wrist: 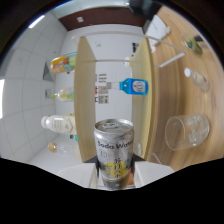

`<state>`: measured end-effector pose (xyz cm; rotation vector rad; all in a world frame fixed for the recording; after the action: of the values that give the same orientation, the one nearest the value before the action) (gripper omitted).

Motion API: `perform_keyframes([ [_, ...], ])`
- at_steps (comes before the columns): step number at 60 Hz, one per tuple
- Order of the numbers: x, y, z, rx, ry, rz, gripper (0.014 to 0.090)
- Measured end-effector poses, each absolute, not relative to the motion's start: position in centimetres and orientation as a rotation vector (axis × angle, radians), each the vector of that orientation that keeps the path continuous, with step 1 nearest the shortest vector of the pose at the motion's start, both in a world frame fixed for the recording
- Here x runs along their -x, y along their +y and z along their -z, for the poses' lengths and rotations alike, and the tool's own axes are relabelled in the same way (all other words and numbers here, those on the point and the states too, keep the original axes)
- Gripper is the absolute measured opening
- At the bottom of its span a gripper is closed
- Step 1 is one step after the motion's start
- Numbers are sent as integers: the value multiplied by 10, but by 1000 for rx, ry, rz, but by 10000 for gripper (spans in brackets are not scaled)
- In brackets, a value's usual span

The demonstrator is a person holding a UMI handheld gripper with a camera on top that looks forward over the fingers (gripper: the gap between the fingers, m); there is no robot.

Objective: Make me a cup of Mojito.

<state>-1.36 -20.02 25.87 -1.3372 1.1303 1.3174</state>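
Held a soda can (114, 154) upright between the fingers of the tongs (114, 172), both sides pressing on it. Beyond them, a wooden shelf (86, 95) with a blue bottle (134, 86); off to the right, a clear glass (187, 131) lying on the wooden table (180, 95).

Silver soda can (114, 152) - upright, btwn claw (114, 172) fingers

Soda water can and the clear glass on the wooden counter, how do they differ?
The soda water can is opaque silver metal with printed lettering; the glass is transparent and unlabelled. The can sits gripped in the gripper, while the glass rests free on the wooden counter, off to one side. Both are cylindrical drink containers.
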Motion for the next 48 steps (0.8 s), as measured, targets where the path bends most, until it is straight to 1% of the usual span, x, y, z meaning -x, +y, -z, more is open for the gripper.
perform_keyframes([
  [5, 16, -201, -268, 1480, 853, -1013, 506],
  [9, 18, -201, -271, 1555, 655, -808, 505],
  [14, 25, -199, -260, 1623, 469, -598, 504],
  [20, 34, -194, -232, 1682, 293, -382, 503],
  [31, 61, -189, -161, 1801, 32, -191, 501],
  [42, 82, -190, -103, 1897, -58, -165, 501],
  [48, 87, -190, -80, 1944, -77, -162, 500],
])
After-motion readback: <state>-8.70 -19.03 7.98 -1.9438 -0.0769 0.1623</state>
